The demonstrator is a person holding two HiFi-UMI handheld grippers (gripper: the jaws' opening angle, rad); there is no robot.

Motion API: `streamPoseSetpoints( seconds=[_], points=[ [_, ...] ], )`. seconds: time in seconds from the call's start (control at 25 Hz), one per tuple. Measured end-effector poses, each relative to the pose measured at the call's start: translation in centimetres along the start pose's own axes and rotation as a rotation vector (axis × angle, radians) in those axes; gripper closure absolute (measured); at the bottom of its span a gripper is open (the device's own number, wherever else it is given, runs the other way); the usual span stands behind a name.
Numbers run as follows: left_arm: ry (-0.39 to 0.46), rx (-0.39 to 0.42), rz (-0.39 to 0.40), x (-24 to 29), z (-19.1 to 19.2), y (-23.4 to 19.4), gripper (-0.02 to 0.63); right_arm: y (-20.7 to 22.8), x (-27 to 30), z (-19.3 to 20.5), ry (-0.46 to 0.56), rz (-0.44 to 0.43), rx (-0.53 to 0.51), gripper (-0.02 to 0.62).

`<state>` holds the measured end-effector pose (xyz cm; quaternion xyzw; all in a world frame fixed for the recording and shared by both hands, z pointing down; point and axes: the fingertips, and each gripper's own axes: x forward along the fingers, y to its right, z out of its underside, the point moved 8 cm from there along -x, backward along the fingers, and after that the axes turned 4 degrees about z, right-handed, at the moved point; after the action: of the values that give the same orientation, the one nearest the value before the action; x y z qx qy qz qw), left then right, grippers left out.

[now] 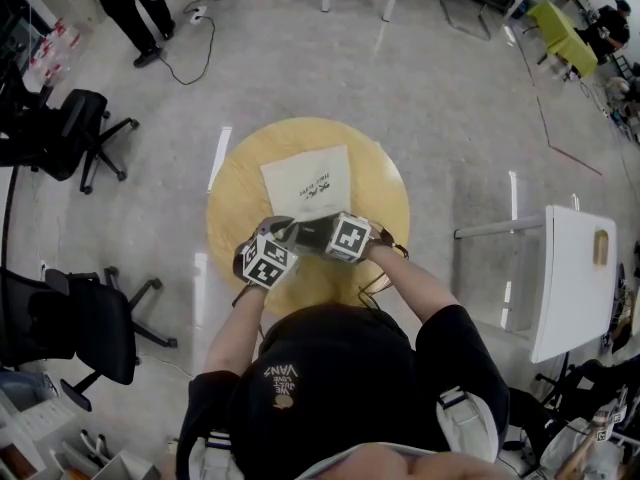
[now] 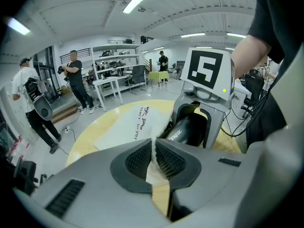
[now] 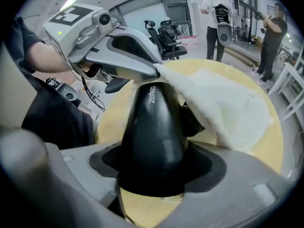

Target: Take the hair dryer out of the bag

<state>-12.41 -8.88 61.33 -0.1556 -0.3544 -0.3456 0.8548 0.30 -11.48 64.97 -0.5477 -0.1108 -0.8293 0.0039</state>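
Observation:
A white cloth bag [image 1: 308, 181] printed "hair dryer" lies on the round wooden table [image 1: 385, 183]. At the table's near edge my left gripper [image 2: 153, 156] is shut on the bag's open edge, and a fold of white cloth [image 2: 151, 167] shows between its pads. My right gripper [image 3: 154, 172] is shut on the black hair dryer [image 3: 153, 122]. The dryer's far end sits at the bag's mouth [image 3: 190, 96], under the lifted cloth. In the head view the left gripper [image 1: 272, 245] and the right gripper [image 1: 325, 236] are close together, and they hide the dryer there.
Two black office chairs [image 1: 85, 133] [image 1: 75, 328] stand to the left of the table. A white side table [image 1: 575, 278] is on the right. People stand in the background [image 2: 73, 77], and a cable [image 1: 190, 48] lies on the floor.

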Motion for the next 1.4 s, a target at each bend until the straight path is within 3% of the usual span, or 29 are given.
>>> streamPoseSetpoints(
  seconds=[0.8, 1.08, 1.4],
  points=[
    [0.017, -0.025, 0.043, -0.2, 0.4, -1.3, 0.571, -3.0, -2.1, -0.6, 0.182, -0.149, 0.128, 0.242],
    [0.075, 0.011, 0.033, -0.9, -0.5, -0.9, 0.574, -3.4, -2.5, -0.1, 0.142, -0.168, 0.176, 0.242],
    [0.107, 0.021, 0.029, -1.2, -0.7, -1.0, 0.574, -4.2, -3.5, -0.6, 0.223, -0.278, 0.252, 0.242]
  ],
)
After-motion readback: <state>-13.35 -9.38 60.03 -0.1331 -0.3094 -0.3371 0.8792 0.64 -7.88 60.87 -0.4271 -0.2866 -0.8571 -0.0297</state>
